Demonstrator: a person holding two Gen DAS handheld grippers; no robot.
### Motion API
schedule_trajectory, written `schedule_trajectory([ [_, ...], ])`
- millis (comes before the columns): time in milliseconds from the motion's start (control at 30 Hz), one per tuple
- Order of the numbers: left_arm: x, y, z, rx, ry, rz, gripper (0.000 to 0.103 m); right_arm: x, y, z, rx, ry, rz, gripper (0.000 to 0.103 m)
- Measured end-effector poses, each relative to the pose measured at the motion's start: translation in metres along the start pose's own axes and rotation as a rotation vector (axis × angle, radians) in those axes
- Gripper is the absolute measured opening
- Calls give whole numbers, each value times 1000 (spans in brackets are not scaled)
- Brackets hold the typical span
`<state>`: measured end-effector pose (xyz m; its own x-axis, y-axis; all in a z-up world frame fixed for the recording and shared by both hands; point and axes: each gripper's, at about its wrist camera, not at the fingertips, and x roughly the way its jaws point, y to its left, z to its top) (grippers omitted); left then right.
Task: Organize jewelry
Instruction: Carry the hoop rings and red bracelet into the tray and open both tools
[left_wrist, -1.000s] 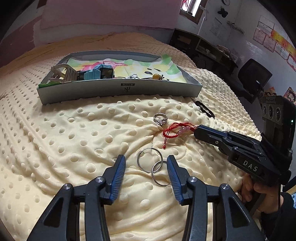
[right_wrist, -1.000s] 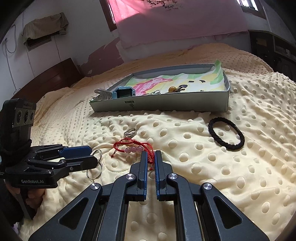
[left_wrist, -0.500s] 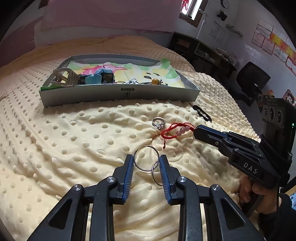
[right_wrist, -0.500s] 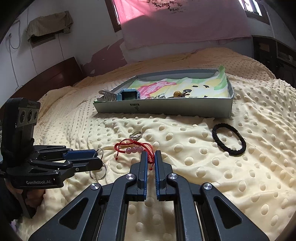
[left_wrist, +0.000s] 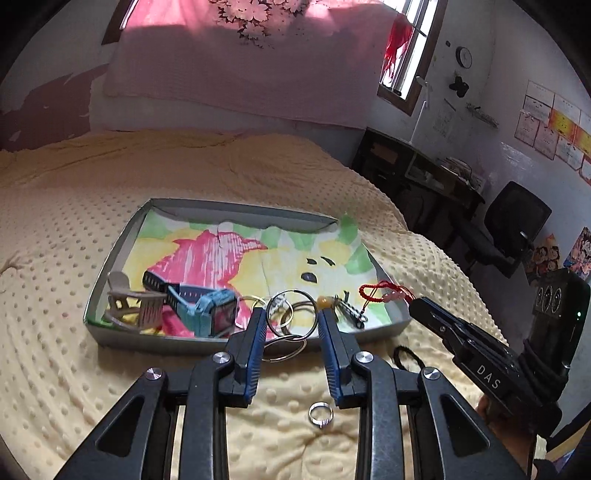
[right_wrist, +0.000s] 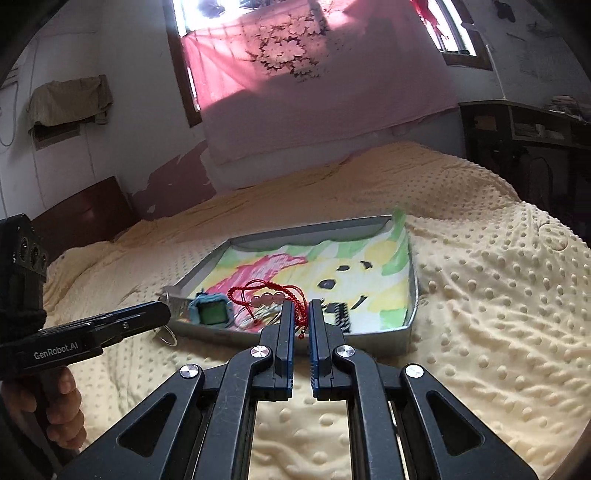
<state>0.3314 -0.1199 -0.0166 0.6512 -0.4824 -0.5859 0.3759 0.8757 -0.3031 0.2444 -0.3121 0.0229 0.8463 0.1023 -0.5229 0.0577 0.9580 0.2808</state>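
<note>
We're holding both grippers up over the near edge of the grey tray (left_wrist: 122, 240), which is sitting mid-frame on the bumpy yellow blanket (left_wrist: 55, 369). The left gripper (left_wrist: 291, 317) is pinching the linked metal rings (left_wrist: 291, 314) between its blue pads, with one loop standing up between the fingertips and another dangling just below, right in front of the tray's front wall. In the right wrist view the right gripper (right_wrist: 301, 310) is squeezed nearly together on the red cord bracelet (right_wrist: 266, 293), and the loop with its pink beads is flopping out to the upper left of the fingertips, over the tray's colourful paper lining (right_wrist: 369, 266). From the left wrist view that same bracelet is showing at the right of centre, hanging off the tip of the right gripper above the tray's right end. Inside the tray, along its near side, we're seeing a little beige rocking chair (left_wrist: 133, 302) at the left, a blue watch (left_wrist: 199, 306) next to it, some more rings behind the left gripper's tips, an amber bead (left_wrist: 324, 302) and a small dark clip (left_wrist: 349, 308). Still out on the blanket, a silver ring (left_wrist: 320, 413) is lying at the bottom centre of the left view between the gripper's arms, and a black hair tie (left_wrist: 406, 360) is peeking out just right of the left gripper, in front of the tray.
</note>
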Motion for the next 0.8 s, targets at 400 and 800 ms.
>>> schedule_trajectory([
  [400,84,-8,8,3,161,46,27,53,-25,8,11,163,-139,7],
  [800,62,-12,7,-21,86,38,66,29,-35,4,31,113,-144,9],
])
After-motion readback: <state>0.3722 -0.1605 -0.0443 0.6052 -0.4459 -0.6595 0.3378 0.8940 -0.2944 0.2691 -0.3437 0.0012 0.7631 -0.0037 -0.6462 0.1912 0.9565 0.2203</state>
